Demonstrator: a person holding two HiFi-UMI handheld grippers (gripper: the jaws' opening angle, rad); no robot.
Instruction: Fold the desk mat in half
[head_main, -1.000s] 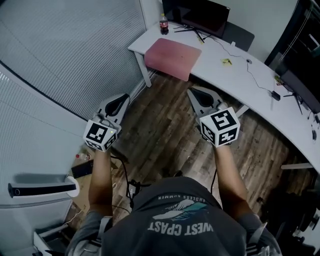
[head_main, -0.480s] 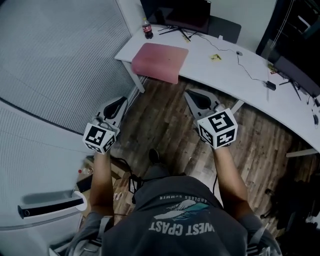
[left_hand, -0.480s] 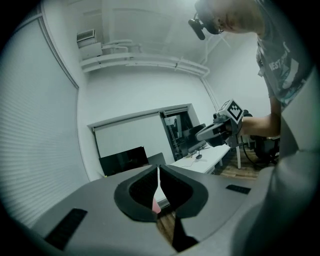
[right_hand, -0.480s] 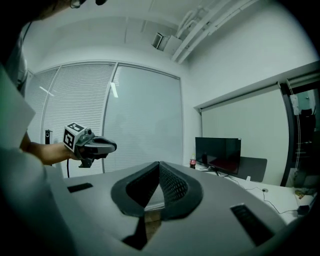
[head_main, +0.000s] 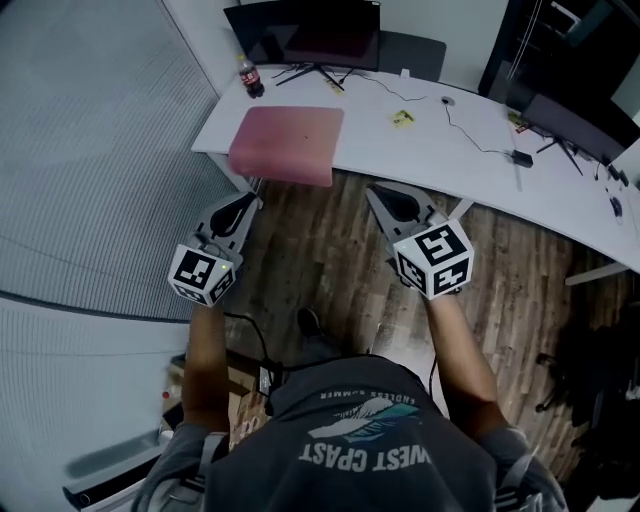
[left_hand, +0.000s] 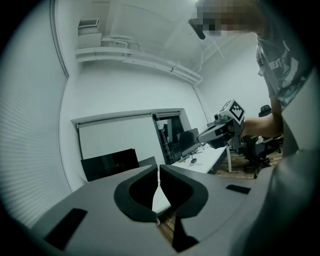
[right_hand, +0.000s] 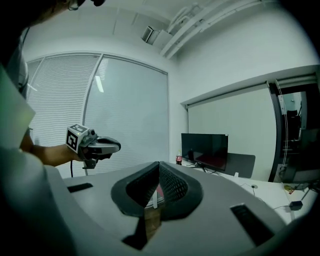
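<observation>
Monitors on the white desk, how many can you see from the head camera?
2. One monitor stands at the desk's left end, behind the pink desk mat; a second monitor sits near the right end. Others may be out of frame.

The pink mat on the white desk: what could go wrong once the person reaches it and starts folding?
1. The left gripper and right gripper are both shut and empty. Unless the jaws open first, they may just shove the desk mat along the desk instead of gripping it.
2. A bottle stands close to the mat's far left corner. A lifted edge or a swinging gripper could tip it.
</observation>
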